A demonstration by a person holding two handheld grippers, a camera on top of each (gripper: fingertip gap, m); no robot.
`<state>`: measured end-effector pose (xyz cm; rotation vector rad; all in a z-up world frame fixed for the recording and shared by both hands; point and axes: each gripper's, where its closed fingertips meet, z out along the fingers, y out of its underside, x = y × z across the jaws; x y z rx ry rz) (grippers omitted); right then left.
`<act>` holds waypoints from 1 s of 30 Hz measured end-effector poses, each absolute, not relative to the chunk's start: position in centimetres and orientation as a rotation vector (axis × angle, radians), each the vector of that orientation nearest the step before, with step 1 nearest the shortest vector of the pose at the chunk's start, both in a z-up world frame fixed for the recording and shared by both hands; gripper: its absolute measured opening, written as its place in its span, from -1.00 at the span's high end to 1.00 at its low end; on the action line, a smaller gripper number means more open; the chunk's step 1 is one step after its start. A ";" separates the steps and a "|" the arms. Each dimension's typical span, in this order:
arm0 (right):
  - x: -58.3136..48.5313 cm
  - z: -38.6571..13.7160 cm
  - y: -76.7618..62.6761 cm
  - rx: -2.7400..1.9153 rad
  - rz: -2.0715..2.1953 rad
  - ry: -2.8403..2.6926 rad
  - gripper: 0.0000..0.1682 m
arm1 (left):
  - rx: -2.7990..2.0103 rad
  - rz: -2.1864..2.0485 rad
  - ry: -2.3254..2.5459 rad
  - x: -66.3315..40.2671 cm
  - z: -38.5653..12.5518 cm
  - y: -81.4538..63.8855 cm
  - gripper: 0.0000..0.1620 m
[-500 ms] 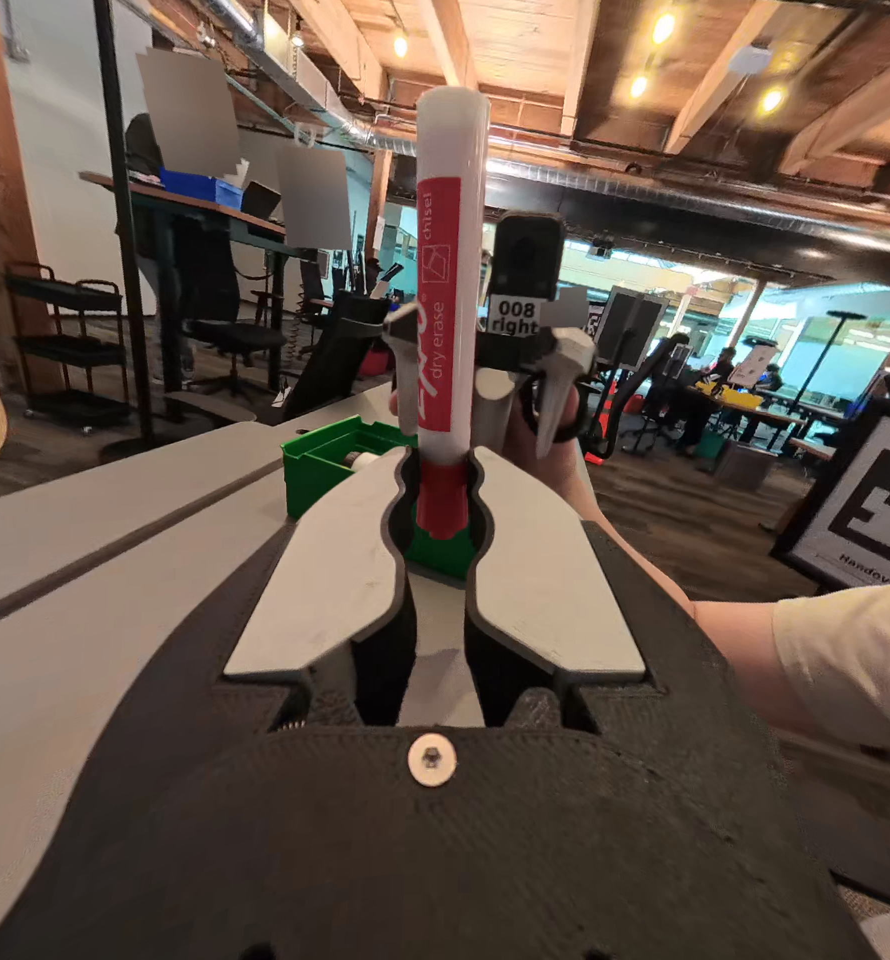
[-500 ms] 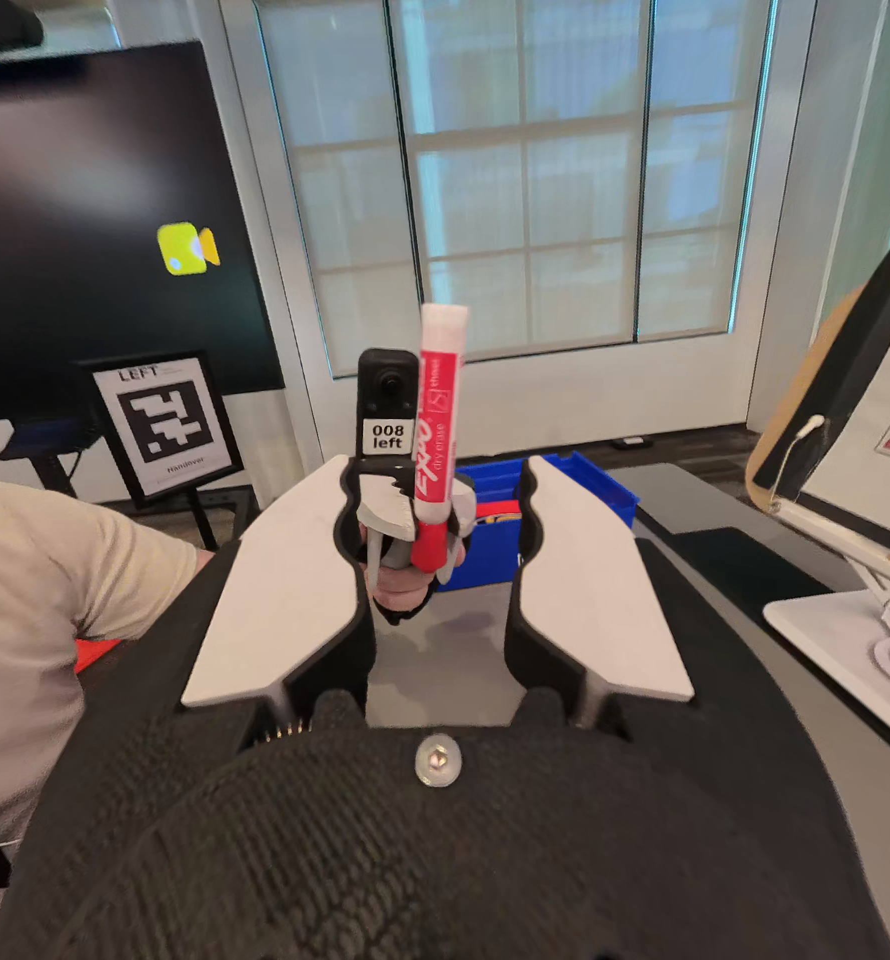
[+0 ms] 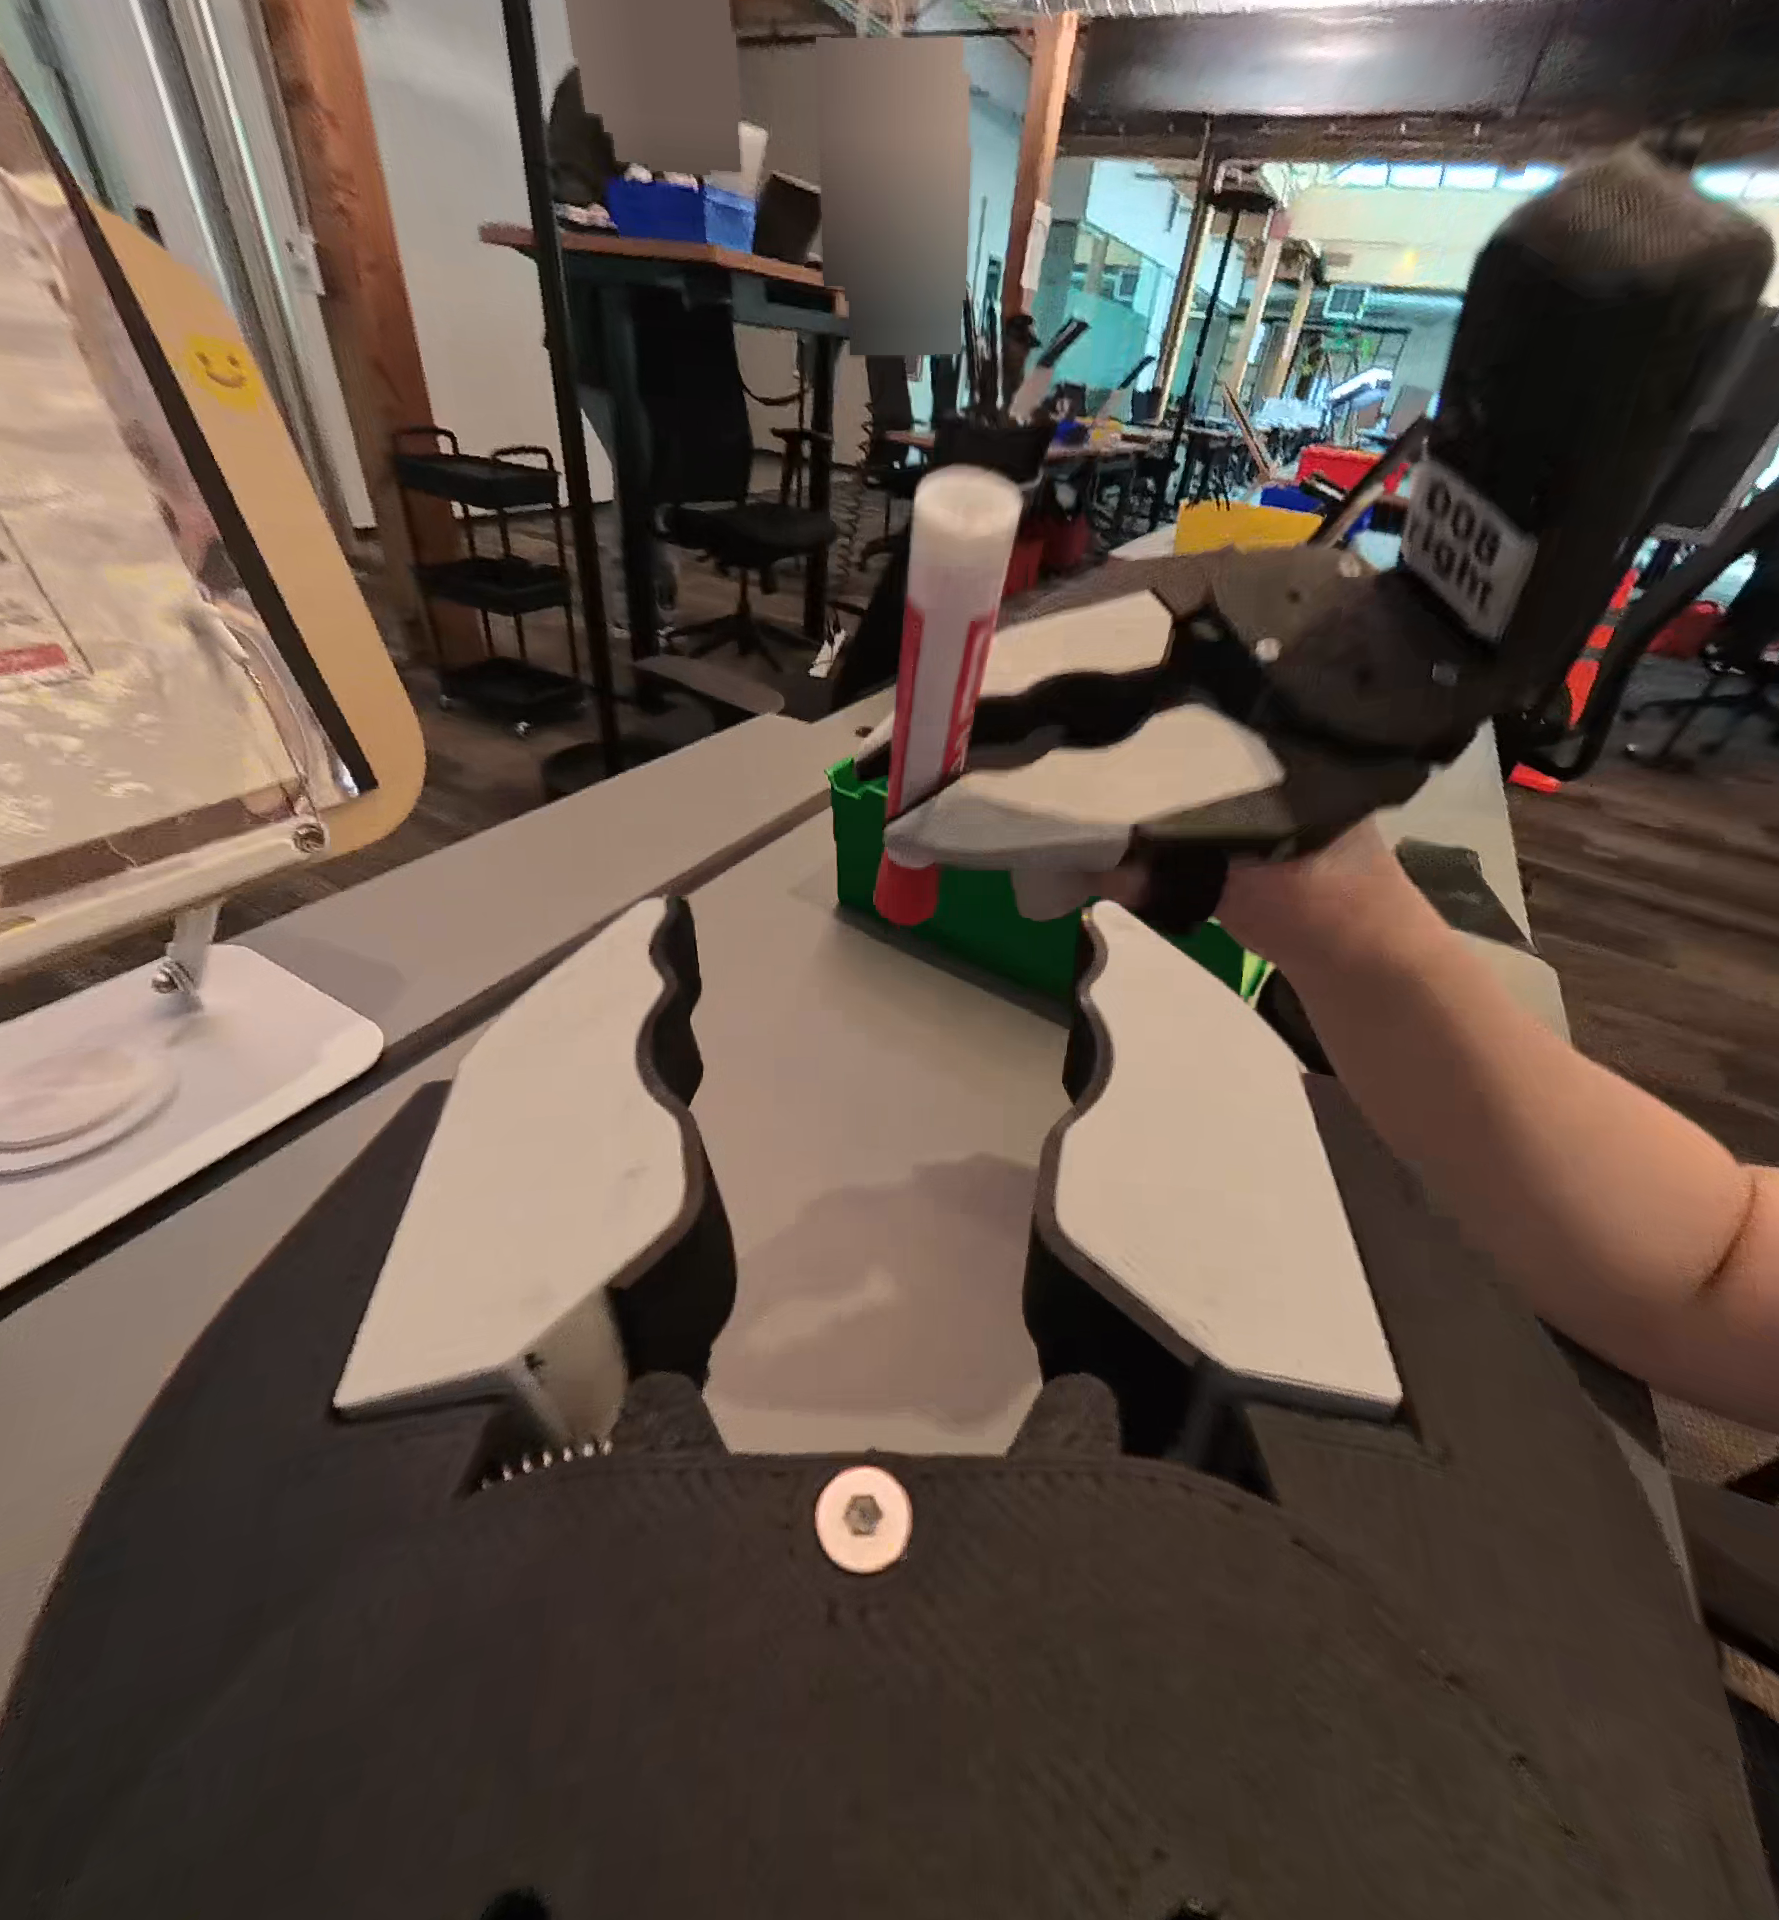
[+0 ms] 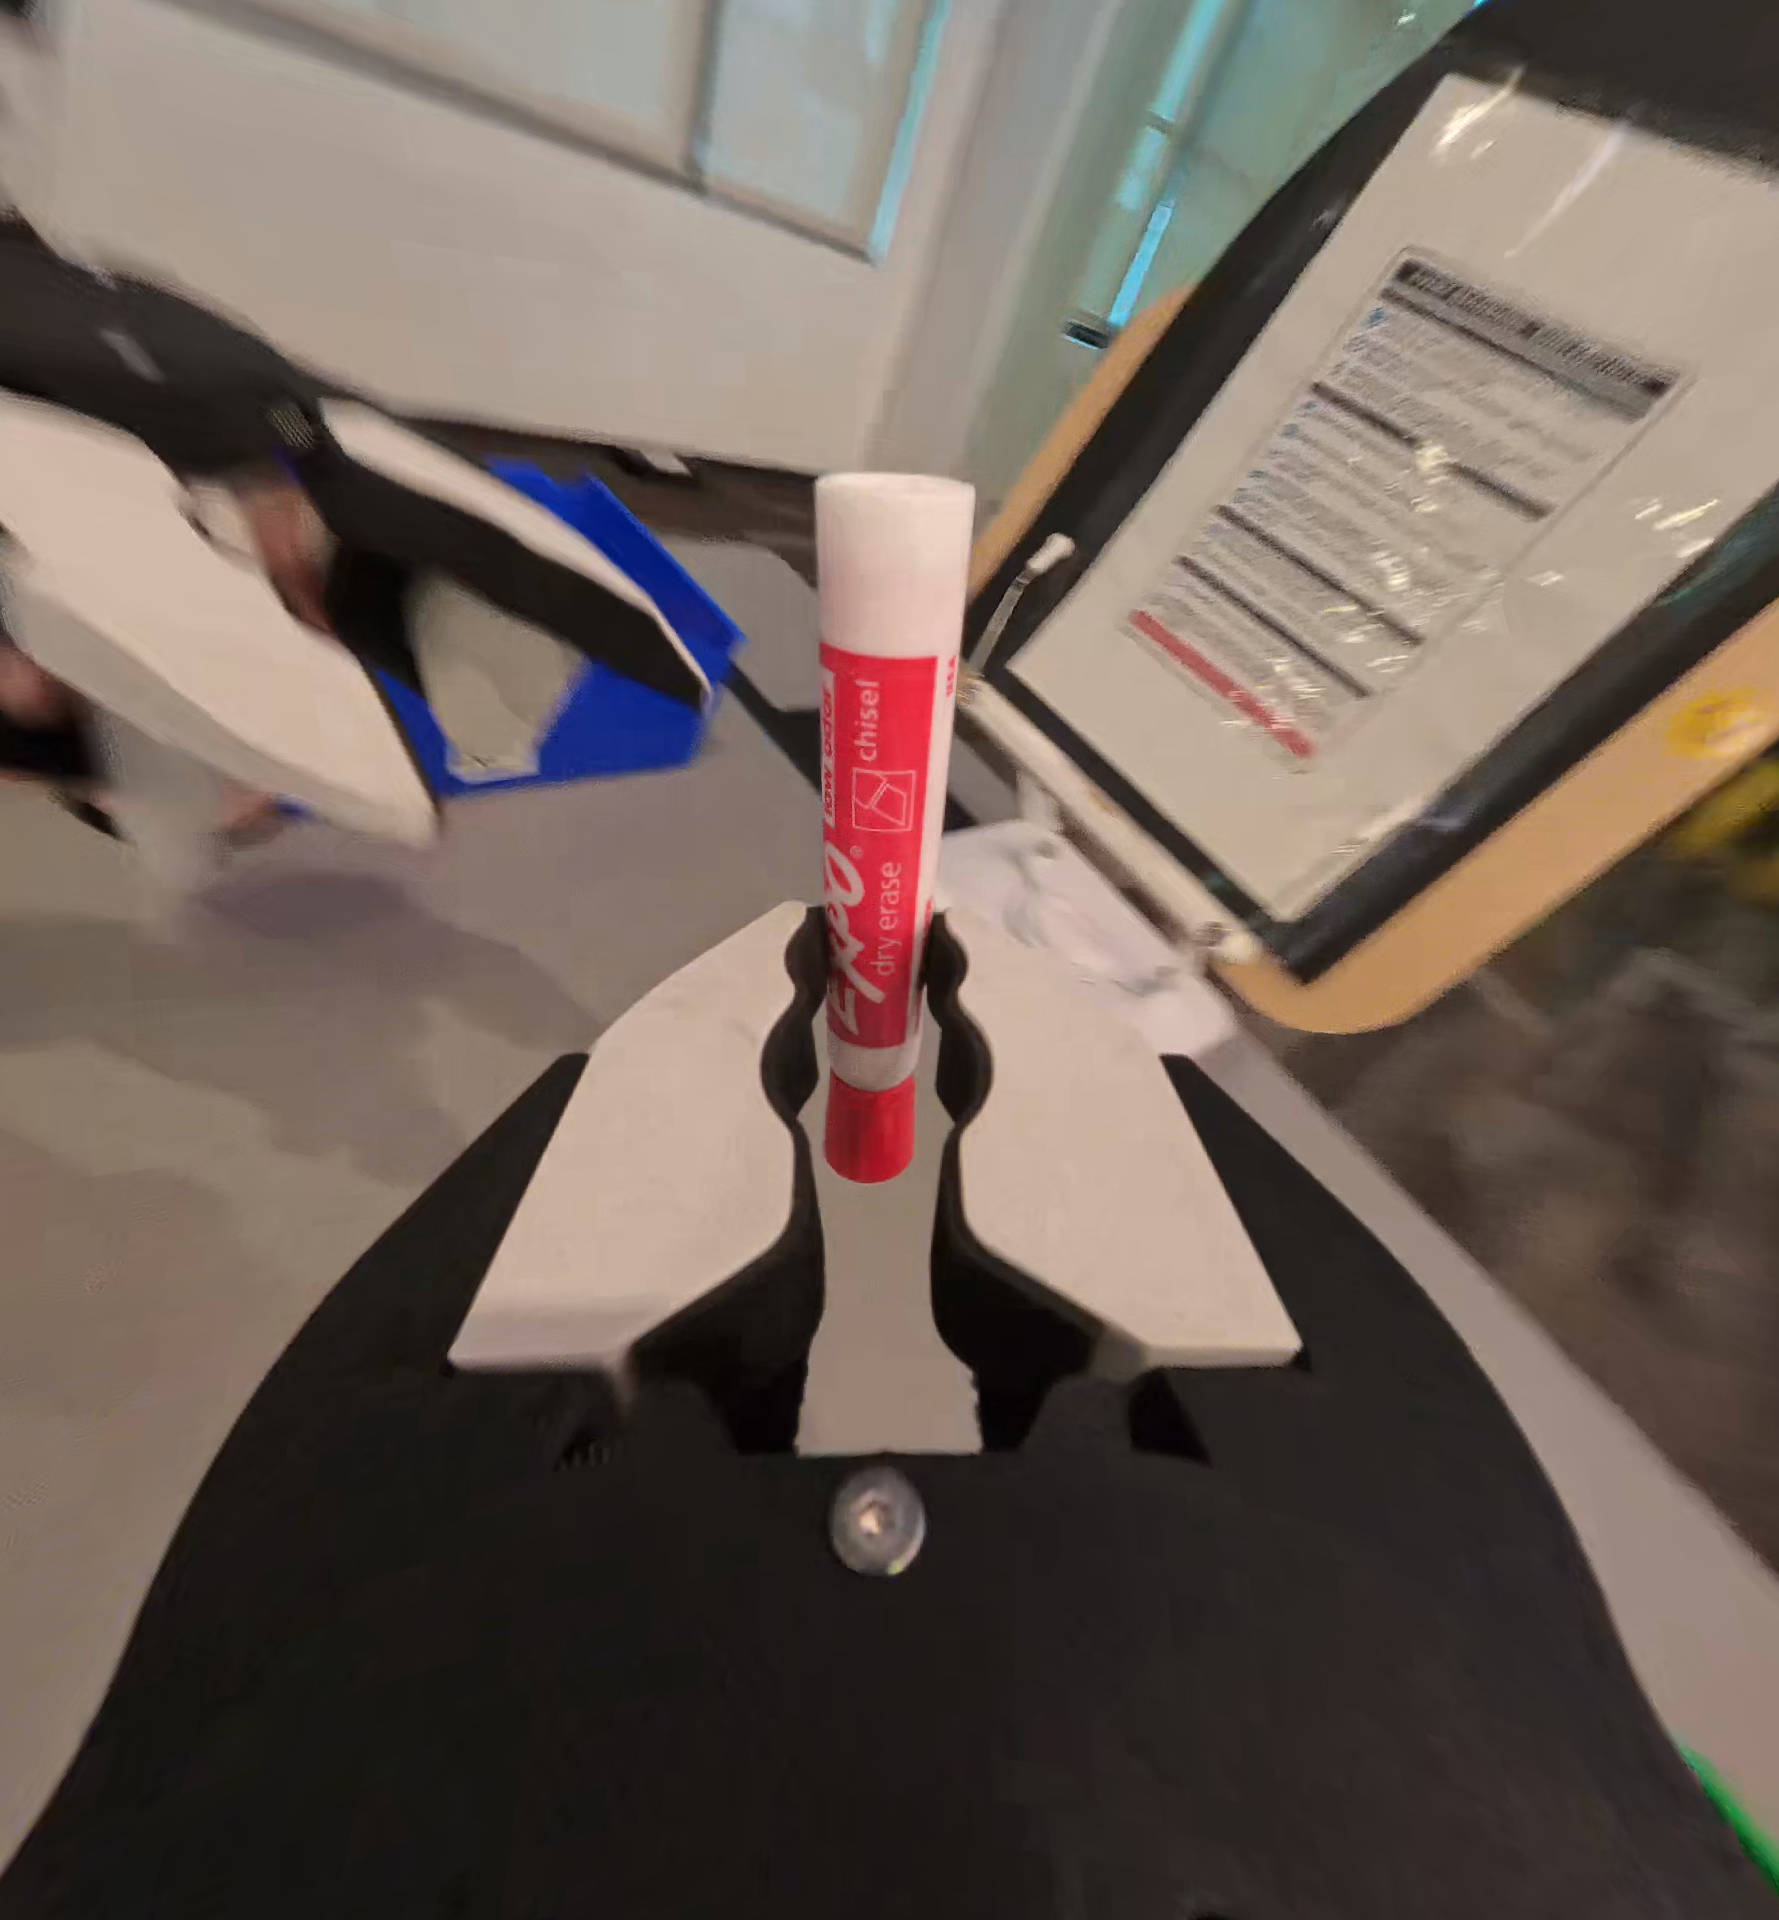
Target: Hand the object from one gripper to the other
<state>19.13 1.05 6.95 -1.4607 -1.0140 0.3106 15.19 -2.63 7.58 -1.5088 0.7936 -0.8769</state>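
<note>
Our right gripper (image 4: 874, 997) has the red-and-white cylindrical plastic dry-erase marker (image 4: 880, 831), fingers drawn in narrow and clamping the lower label section. The marker stands upright, long axis perpendicular to the finger plane, red cap end poking down below the fingers, white end up. In the left wrist view the same marker (image 3: 942, 686) sits in that gripper up and to the right of us, over the near edge of the green plastic bin (image 3: 968, 914).

Our left gripper (image 3: 880, 997) is spread wide with nothing between the fingers, only grey tabletop (image 3: 552, 862) showing through the gap. In the right wrist view it is off to the left and motion-blurred, well apart from the marker, in front of a blue plastic bin (image 4: 636, 717).

Judgement: transfer looks done, marker is solely with the right. If the next move is a drop into the green bin, the key relation is cap end pointing down at the bin rim; right gripper is the nearer one and needs to clear the rim before opening.
</note>
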 end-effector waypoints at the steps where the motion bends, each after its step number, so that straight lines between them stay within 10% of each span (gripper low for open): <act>1: 19.2 6.7 1.3 -1.443 0.186 -1.039 0.76 | -1.502 -0.874 0.779 15.0 8.0 -2.8 0.16; 10: 16.9 5.9 0.7 -1.134 -0.503 -1.224 0.76 | -1.561 -0.748 0.731 14.7 7.7 -2.6 0.31; 15: 16.2 6.1 0.1 -1.046 -0.554 -1.243 0.77 | -1.561 -0.802 0.807 14.8 7.3 -2.8 0.76; 30: 16.6 13.8 -6.2 -0.842 0.904 -0.821 0.34 | -1.119 -2.120 0.450 12.2 13.9 -5.7 0.76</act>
